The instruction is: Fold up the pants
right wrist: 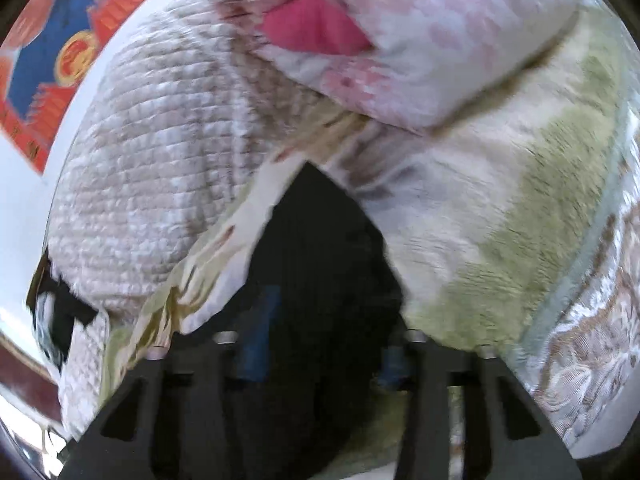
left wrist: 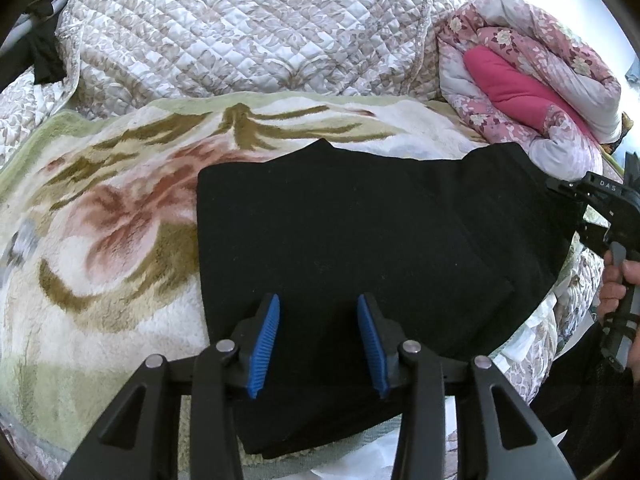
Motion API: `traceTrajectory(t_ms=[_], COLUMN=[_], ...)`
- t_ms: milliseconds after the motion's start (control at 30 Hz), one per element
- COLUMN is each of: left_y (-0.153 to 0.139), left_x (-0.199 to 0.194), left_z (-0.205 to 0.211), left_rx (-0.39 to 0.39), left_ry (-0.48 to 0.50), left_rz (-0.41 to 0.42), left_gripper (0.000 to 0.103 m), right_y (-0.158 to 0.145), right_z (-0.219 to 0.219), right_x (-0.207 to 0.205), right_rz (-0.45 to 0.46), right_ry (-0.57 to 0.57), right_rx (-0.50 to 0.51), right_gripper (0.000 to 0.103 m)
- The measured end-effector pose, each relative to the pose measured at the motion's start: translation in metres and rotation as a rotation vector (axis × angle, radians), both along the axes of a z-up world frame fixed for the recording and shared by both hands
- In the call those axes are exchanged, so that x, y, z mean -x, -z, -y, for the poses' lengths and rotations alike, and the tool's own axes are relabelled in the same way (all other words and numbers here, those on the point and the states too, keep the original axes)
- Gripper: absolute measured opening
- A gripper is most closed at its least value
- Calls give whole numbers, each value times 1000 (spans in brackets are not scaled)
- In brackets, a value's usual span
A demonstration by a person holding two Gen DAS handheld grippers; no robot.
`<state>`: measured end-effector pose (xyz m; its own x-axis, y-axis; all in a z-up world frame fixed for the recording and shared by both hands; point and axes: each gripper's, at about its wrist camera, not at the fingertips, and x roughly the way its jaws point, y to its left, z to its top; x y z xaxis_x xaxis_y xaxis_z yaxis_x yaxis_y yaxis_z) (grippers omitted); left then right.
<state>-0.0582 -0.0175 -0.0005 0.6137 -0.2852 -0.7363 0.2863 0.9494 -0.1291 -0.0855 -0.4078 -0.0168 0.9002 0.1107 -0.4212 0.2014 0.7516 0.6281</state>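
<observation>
A bed serves as the work surface, spread with a plush floral blanket [left wrist: 120,248], and a quilted cover [left wrist: 240,32] is heaped behind it. The black pants [left wrist: 360,232] lie flat on the blanket, already folded into a broad slab whose near edge reaches the front of the bed. The left gripper [left wrist: 318,346] hovers low over that near edge with its blue pads [left wrist: 264,344] partly apart and nothing pinched between them, probably placed to steady or press the fold. The right gripper [left wrist: 560,190] meets the far right corner of the pants, a hand [left wrist: 614,288] on its handle. Its own view is smeared by motion, with dark cloth running up between the fingers, so it looks to be gripping that corner to carry it over (I cannot tell for sure that the pads bite). A rolled pink floral duvet [left wrist: 532,92] sits just behind the right corner and crowds any lift that way. The quilted heap limits room at the back.
</observation>
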Motion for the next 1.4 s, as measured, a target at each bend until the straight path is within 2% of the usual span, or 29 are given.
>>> traceTrajectory(t_ms=[33,100,200,433,667,767,933,1067,1167,1400], left_y=[0,0,-2,-9,-16,-20,-23,-24,-23,-21], left_x=[-1,-1,-2,-4,-11,-13,-15,-15,-16,-17], left_z=[0,-1,-3,-18,-44,-58,-82,-101,-110,-115], left_rx=[0,-2,4,9,19,40,74,85,97,111], left_ry=[0,1,-3,-65,-146,-190,-266,-325,-354,-368], left_rz=[-2,-4,-10,-5,0,5,4,9,1,-9], left_gripper=[43,43,43,43,43,43,43,43,43,43], right_y=[1,4,-6,-48,-77,-81,-61,-24,-7,-10], right_z=[-2,-3,-10,-59,-120,-152,-222,-270,-286,-291], right_x=[-5,-12,-8,-3,-16,-21,-38,-42,-40,-29], right_rz=[-22,-72,-43,71,129,140,96,30,12,72], right_ry=[-5,1,-14,-161,-328,-410,-591,-704,-728,-719], right_rx=[9,11,30,149,219,250,355,476,540,625], right_gripper=[36,25,20,20,20,20,20,20,20,20])
